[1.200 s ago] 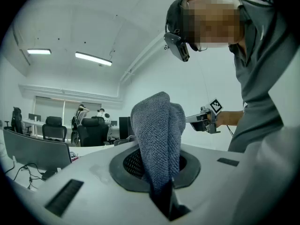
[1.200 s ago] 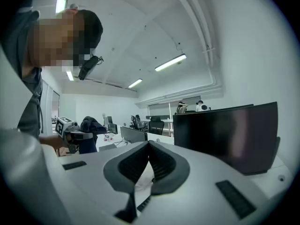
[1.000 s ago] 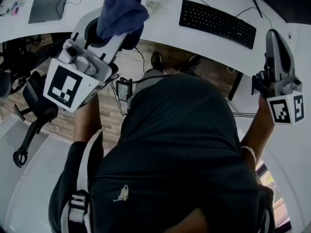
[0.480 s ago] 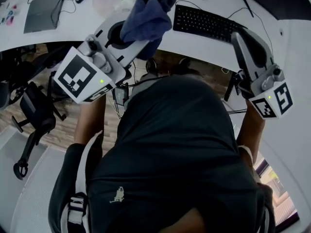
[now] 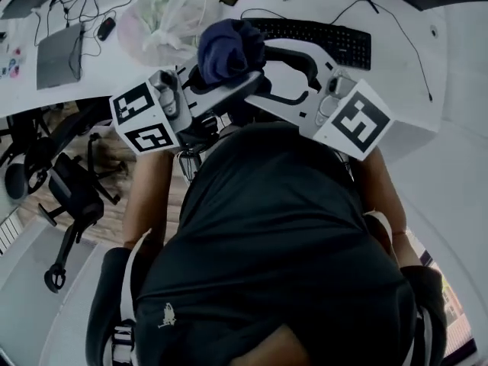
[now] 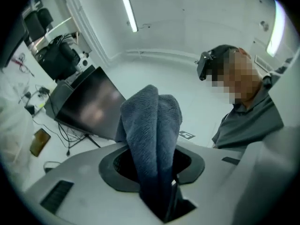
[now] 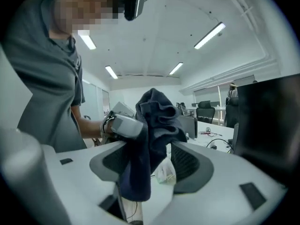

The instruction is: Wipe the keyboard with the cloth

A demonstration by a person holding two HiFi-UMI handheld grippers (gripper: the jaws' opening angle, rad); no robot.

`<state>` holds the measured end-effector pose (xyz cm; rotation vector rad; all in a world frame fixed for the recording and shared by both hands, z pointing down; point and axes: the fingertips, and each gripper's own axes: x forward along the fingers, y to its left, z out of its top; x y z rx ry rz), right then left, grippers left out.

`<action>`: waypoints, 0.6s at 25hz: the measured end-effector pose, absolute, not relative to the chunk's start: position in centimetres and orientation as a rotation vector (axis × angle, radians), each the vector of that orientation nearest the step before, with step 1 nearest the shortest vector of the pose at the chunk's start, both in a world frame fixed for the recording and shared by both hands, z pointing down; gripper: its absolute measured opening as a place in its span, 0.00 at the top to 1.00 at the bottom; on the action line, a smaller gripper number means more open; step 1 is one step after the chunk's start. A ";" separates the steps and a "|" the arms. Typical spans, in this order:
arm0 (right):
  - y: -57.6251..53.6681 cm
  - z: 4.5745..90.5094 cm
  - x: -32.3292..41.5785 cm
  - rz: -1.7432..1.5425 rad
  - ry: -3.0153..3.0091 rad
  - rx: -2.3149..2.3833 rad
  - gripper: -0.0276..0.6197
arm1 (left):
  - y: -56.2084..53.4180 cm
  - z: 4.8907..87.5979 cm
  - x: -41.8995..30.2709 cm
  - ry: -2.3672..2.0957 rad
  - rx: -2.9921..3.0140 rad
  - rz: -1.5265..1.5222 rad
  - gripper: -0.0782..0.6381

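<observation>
Blue cloth (image 5: 226, 48) bunched in air over bench (image 5: 404, 75), near keyboard (image 5: 324, 38). Left gripper (image 5: 229, 75) pinching it, jaws easing apart. Right gripper (image 5: 265, 75) jaws spreading wide around same cloth, pads clear.

The white tabletop (image 5: 404, 44) carries a black keyboard (image 5: 313, 40) just beyond the fingers (image 5: 299, 55). Left of the fingers lie a crumpled plastic bag (image 5: 164, 17), then a mouse (image 5: 105, 27) and a flat grey laptop (image 5: 58, 55) farther out.
</observation>
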<state>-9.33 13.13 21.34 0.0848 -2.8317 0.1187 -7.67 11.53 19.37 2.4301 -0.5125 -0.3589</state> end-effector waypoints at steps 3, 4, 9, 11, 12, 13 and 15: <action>11.7 22.5 -8.5 0.040 -2.808 0.077 0.56 | 10.6 19.6 -5.6 -0.428 2.343 -0.418 0.59; 11.0 22.7 -7.9 0.017 -2.809 0.085 0.57 | 10.2 19.6 -4.9 -0.416 2.321 -0.434 0.56; 8.6 24.6 -4.7 0.092 -2.817 0.130 0.65 | 8.6 21.8 -1.1 -0.471 2.351 -0.301 0.52; 8.2 26.1 -3.7 0.167 -2.808 0.116 0.68 | 8.3 23.5 0.0 -0.503 2.362 -0.214 0.52; 8.1 27.0 -3.4 0.190 -2.796 0.100 0.69 | 8.3 24.4 0.4 -0.519 2.359 -0.182 0.52; 8.1 27.8 -3.0 0.211 -2.779 0.084 0.69 | 8.2 25.2 0.7 -0.534 2.348 -0.158 0.52; 8.0 29.3 -2.6 0.229 -2.741 0.076 0.69 | 8.1 26.8 1.0 -0.567 2.312 -0.125 0.49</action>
